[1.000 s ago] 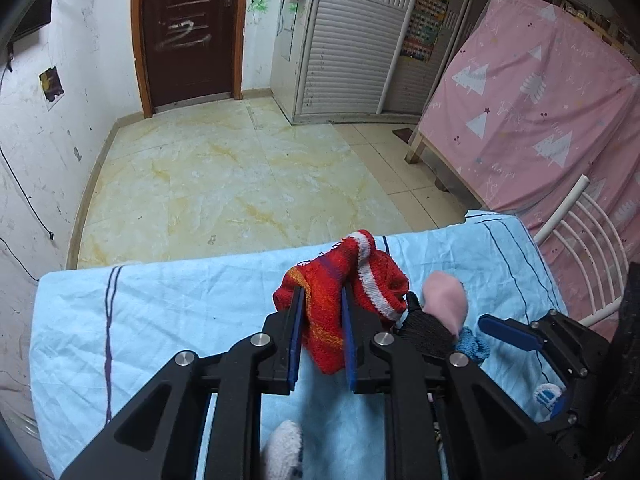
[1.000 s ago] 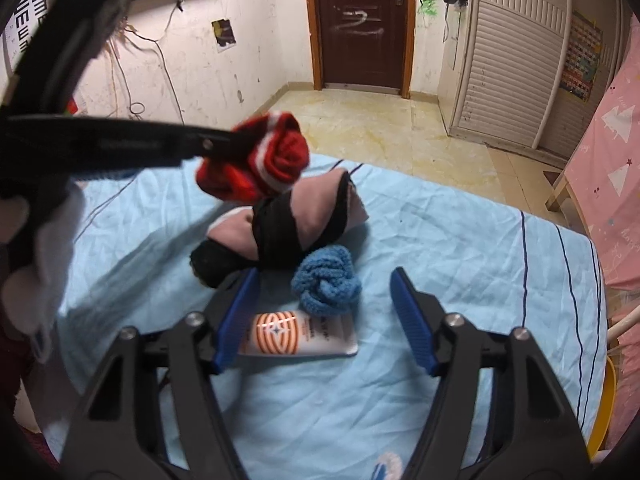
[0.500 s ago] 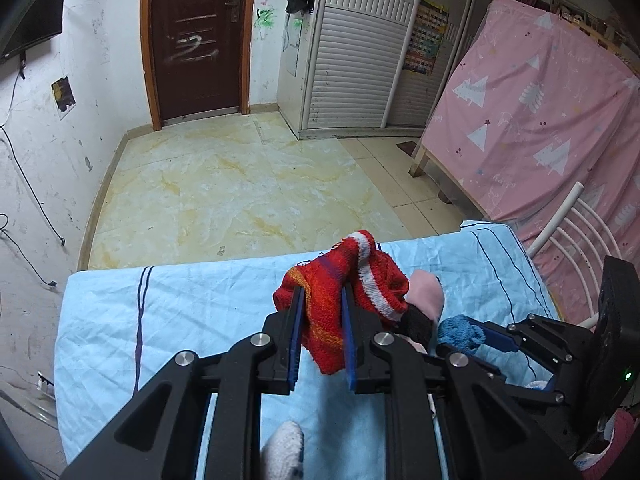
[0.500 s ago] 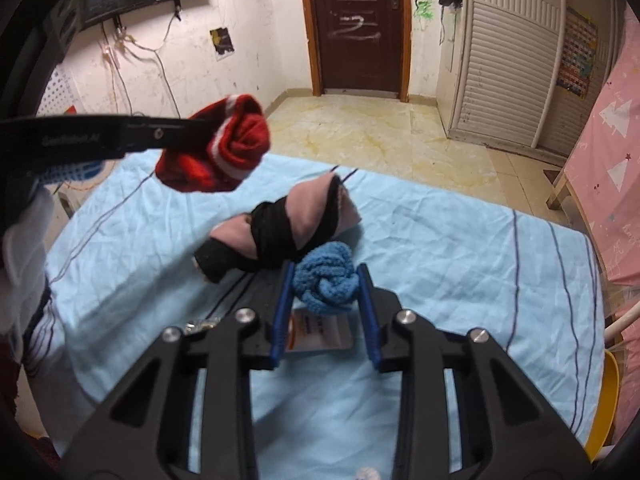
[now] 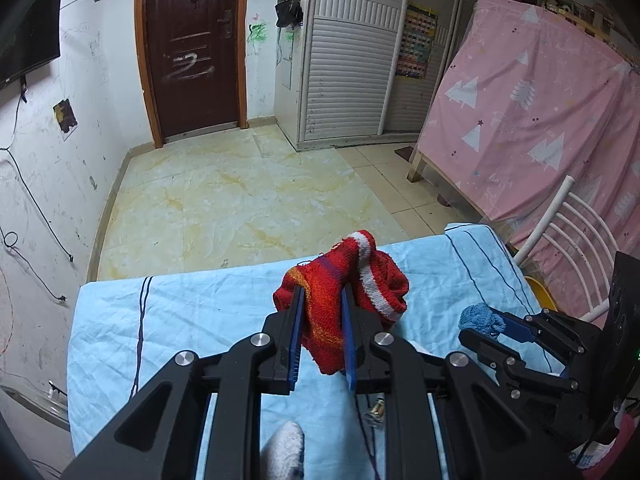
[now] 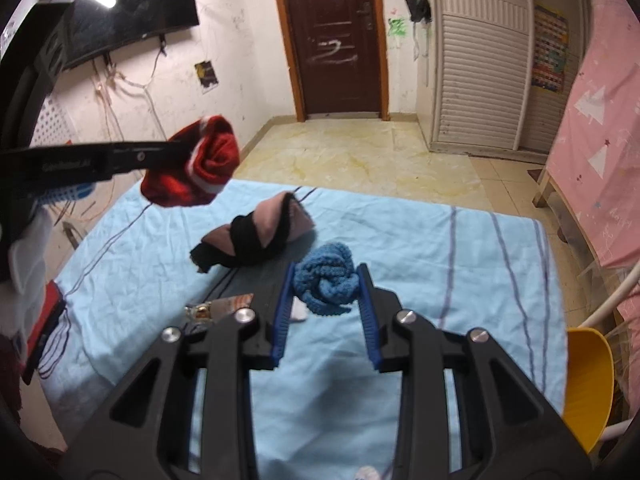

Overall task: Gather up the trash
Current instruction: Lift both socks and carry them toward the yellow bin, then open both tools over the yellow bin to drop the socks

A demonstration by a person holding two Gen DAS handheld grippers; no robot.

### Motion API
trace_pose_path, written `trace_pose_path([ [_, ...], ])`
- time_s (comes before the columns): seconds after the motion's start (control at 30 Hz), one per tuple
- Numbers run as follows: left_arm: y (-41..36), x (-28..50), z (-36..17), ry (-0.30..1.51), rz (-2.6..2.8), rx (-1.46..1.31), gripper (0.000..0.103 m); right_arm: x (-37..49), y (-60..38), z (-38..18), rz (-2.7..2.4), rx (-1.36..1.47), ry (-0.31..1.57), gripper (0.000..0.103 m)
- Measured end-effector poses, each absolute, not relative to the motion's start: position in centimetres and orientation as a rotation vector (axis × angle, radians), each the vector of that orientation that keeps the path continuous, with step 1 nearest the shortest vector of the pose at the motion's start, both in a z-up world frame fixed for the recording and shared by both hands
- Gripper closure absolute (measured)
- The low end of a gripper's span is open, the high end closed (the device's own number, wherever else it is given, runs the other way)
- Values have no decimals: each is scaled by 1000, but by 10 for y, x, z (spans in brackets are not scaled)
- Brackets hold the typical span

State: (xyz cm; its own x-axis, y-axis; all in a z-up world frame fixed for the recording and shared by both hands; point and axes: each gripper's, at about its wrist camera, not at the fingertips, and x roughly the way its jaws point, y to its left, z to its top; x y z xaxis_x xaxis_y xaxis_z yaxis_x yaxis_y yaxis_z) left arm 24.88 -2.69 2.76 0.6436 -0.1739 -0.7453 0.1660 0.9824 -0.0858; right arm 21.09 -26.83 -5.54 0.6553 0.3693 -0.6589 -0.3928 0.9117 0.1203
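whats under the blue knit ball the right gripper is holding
The blue knit ball sits clamped in the right gripper, lifted over the light blue sheet. Below it shows a small white piece, partly hidden by the finger. Anything directly beneath is covered.

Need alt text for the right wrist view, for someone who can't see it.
The right gripper is shut on a blue knitted ball, held above a light blue sheet. On the left, the left gripper holds a red knitted sock raised above a pink-and-black bundle.
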Motion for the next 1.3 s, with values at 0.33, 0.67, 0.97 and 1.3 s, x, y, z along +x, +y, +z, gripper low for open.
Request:
trace_pose_path([
  [0.33, -80, 233, 46, 817, -229, 54, 95, 194, -331, -45, 356, 75, 669, 74],
  [0.67, -158, 222, 51, 807, -289, 118, 95, 178, -406, -49, 262, 198, 615, 74],
  [0.97, -232, 214, 47, 808, -365, 181, 95, 165, -467, -61, 191, 280, 599, 74],
  [1.3, -308, 211, 33, 824, -446, 242, 95, 154, -522, -80, 101, 323, 597, 74],
])
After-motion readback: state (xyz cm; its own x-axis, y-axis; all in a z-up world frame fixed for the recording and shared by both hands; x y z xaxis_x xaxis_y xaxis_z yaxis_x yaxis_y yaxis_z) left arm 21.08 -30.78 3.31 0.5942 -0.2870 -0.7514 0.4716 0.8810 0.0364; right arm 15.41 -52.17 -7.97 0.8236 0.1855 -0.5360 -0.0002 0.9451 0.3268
